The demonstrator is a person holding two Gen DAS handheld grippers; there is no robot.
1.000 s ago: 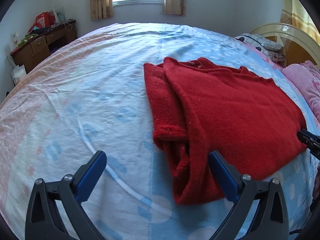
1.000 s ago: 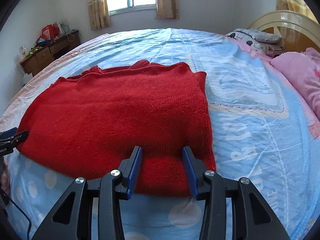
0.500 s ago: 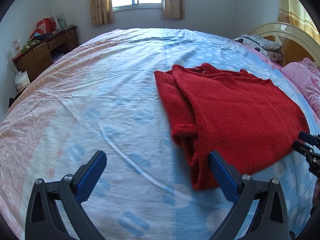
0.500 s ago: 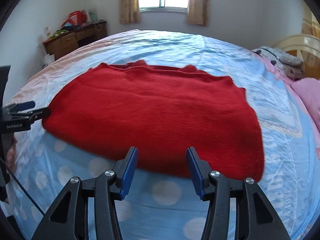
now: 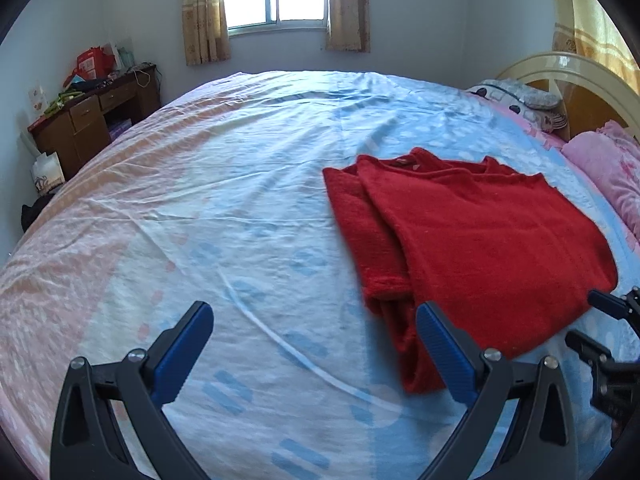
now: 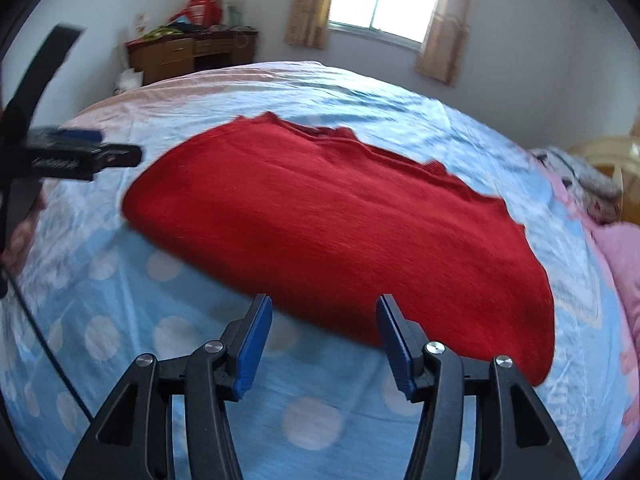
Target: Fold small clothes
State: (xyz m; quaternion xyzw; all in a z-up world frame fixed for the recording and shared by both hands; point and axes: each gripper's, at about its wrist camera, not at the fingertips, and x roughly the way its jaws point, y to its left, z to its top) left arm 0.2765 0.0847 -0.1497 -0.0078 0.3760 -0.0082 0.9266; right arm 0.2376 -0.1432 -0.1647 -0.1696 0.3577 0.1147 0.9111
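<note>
In your left view, your left gripper [image 5: 314,346] gapes empty over the bed [image 5: 224,216]; the sweater [image 5: 472,248] lies right of centre, sleeve folded in along its left side, collar far, long axis near-to-far. In your right view, your right gripper [image 6: 324,336] hangs apart and empty by the near hem, so I judge the crosswise folds remain.
</note>
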